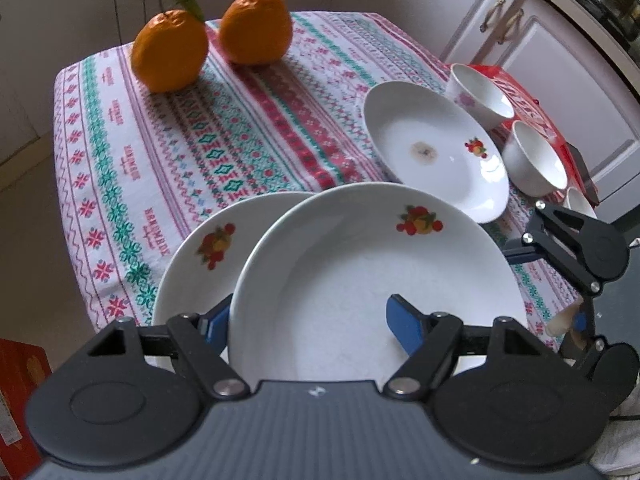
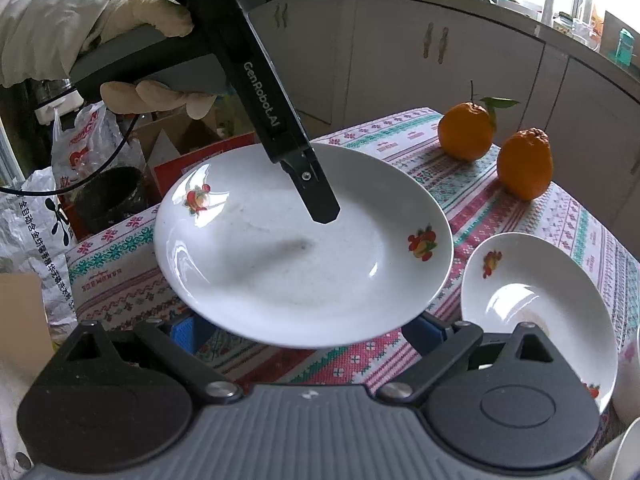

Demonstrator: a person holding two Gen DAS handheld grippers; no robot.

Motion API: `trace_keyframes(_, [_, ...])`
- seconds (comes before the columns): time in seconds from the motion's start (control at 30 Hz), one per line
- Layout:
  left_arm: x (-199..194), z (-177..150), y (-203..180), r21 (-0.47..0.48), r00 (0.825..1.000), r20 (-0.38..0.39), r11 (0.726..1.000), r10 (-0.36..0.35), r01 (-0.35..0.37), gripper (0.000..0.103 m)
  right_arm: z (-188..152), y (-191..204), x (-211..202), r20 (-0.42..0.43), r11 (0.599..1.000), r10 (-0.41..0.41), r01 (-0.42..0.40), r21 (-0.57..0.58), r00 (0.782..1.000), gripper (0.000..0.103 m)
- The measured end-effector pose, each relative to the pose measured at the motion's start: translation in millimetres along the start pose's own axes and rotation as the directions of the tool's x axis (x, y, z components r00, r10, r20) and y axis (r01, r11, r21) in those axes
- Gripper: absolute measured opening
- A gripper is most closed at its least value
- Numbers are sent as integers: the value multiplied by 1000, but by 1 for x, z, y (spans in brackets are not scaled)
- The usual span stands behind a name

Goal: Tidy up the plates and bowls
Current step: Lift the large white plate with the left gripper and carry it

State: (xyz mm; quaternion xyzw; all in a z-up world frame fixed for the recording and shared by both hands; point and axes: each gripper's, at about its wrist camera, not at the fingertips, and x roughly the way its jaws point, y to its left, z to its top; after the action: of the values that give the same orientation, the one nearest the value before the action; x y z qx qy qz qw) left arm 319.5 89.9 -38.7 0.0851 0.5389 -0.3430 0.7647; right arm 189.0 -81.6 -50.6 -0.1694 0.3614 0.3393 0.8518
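Note:
A white plate (image 1: 360, 264) with a fruit print sits between my left gripper's (image 1: 308, 320) blue fingers (image 1: 404, 322), one finger inside it and one under its rim. It overlaps a second fruit-print plate (image 1: 200, 256) lying on the patterned tablecloth (image 1: 168, 148). In the right wrist view the plate (image 2: 280, 264) hangs above the cloth with the left gripper's finger (image 2: 316, 196) over it. My right gripper (image 2: 308, 332) is open, its fingers under the plate's near edge. A third plate (image 1: 432, 148) (image 2: 536, 304) lies at the right, beside two white bowls (image 1: 480, 96) (image 1: 534, 164).
Two oranges (image 1: 170, 50) (image 1: 256, 24) stand at the table's far end. A red box (image 1: 528, 108) lies under the bowls. White cupboards (image 1: 540, 40) stand behind the table. Bags (image 2: 36, 240) and boxes crowd the floor at the left.

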Motion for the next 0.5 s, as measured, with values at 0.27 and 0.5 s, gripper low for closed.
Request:
trace_keyframes(0.27, [7,-1,9,-29,1000,-12,1000,-4,3,77,5,0,5,-6,1000,-3,3,1,1000,100])
trace_keyframes(0.5, [12,-1,10,-35,1000,-30,999,2,-3,77,6,0,6,-3,1000,-4,4,7,1000,100])
